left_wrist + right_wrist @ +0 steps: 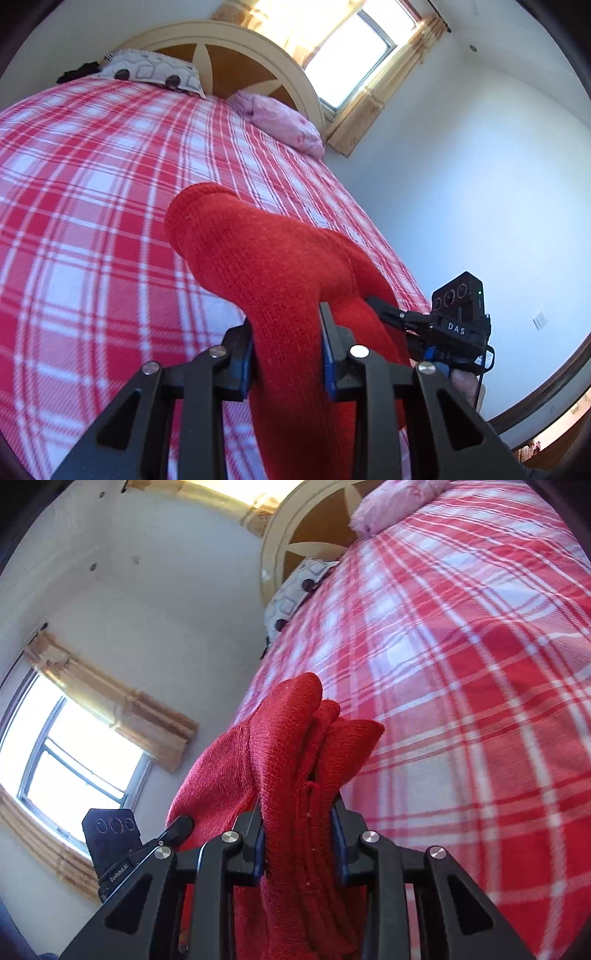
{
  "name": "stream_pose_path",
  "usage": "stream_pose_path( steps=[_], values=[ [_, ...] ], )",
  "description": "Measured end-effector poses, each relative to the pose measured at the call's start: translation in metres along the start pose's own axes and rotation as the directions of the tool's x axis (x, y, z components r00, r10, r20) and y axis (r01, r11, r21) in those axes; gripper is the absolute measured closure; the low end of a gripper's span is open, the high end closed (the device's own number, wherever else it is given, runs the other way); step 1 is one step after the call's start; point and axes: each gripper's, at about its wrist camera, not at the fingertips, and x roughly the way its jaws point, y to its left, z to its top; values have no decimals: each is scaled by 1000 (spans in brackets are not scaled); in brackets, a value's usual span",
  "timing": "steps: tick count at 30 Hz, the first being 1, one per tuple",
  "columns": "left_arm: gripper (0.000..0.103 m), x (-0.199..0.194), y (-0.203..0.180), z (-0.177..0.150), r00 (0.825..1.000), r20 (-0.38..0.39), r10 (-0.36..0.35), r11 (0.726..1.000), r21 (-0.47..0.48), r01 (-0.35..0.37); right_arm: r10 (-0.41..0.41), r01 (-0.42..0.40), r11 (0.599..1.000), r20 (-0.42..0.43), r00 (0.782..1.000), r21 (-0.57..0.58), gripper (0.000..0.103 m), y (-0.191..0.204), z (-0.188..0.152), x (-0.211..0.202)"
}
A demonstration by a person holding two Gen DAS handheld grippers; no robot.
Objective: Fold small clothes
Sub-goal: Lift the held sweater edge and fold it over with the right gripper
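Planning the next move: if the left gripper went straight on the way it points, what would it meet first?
Beyond the red knit garment already clamped in the left gripper, the line seems to run onto the plaid bedspread, toward the headboard; depth is hard to judge in the fisheye view.

**Hidden and cut-off parts, both wrist views**

Red sock (pixel 258 266): lower length runs off the bottom edge; the stretch between the left gripper's (pixel 288 350) pads is covered by them. Right gripper (pixel 391 314), seen from the left wrist: fingertips buried behind the sock. In the right wrist view, the bunched sock layers (pixel 295 746) cannot be counted. Left gripper (pixel 177 829) there: one finger shows, the other hidden. Bedspread (pixel 92 221) cut by the frame. Dark item (pixel 79 72) beside the pillow (pixel 155 70): too small to identify.
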Motion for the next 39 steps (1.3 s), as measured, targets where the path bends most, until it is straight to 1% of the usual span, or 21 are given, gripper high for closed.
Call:
stream_pose_path(
  steps=[1,3,8,11,16,19,21,23,26,27,29,30,31,32,33,35,36,37,38,39],
  values=[
    [73,-7,1,-2,1000,10,4,1000,-3,-4,13,-13,1000,-9,1000,-15,74,10,-4,2],
    [74,-34,6,-7,999,33,13,1000,-14,-13,31,-32,999,-31,999,-44,74,31,-12,7],
    [74,-84,14,-22,994,85,66,998,-27,-64,78,-88,991,-94,993,-105,74,83,-38,29],
    [74,-114,17,-34,985,128,113,994,-3,-113,118,-134,983,-122,985,-124,74,103,-55,40],
    [74,-151,34,-46,967,176,185,982,8,-189,155,-185,971,-188,970,-154,74,138,-82,74],
    [74,-169,54,-47,958,186,217,976,-18,-218,166,-204,967,-229,959,-152,74,155,-97,99],
    [74,-179,66,-48,948,200,249,968,-36,-247,172,-215,964,-252,952,-156,74,165,-106,114],
    [74,-187,82,-48,943,205,261,965,-74,-251,178,-227,961,-277,944,-158,74,176,-116,133],
    [74,-189,103,-56,940,187,286,956,-117,-268,169,-222,964,-304,937,-146,74,180,-126,156],
    [74,-185,115,-59,943,167,289,953,-141,-268,162,-214,967,-316,935,-137,74,180,-129,164],
    [73,-179,130,-67,942,137,306,944,-170,-282,126,-178,976,-339,932,-125,74,174,-137,180],
    [73,-174,140,-72,940,118,320,936,-192,-294,114,-164,980,-358,927,-111,74,169,-141,189],
    [71,-168,151,-77,941,99,324,930,-216,-298,105,-154,983,-377,920,-102,74,165,-144,197],
    [66,-164,162,-82,941,83,329,923,-236,-302,82,-133,986,-392,916,-104,73,160,-147,204],
    [62,-160,172,-86,939,74,336,914,-267,-306,62,-112,988,-395,917,-104,69,156,-149,209],
    [49,-163,179,-92,947,81,311,906,-325,-270,75,-107,993,-402,913,-58,65,144,-152,214],
    [46,-165,178,-94,947,88,309,903,-341,-263,87,-113,993,-406,910,-42,59,140,-153,213],
    [44,-169,176,-95,945,91,314,901,-342,-266,78,-109,993,-409,909,-52,56,139,-154,209],
    [44,-171,171,-96,946,95,311,907,-326,-266,55,-97,992,-409,911,-81,53,140,-156,205],
    [44,-173,164,-99,944,92,316,913,-301,-276,40,-91,990,-408,912,-107,53,141,-157,200]
  ],
)
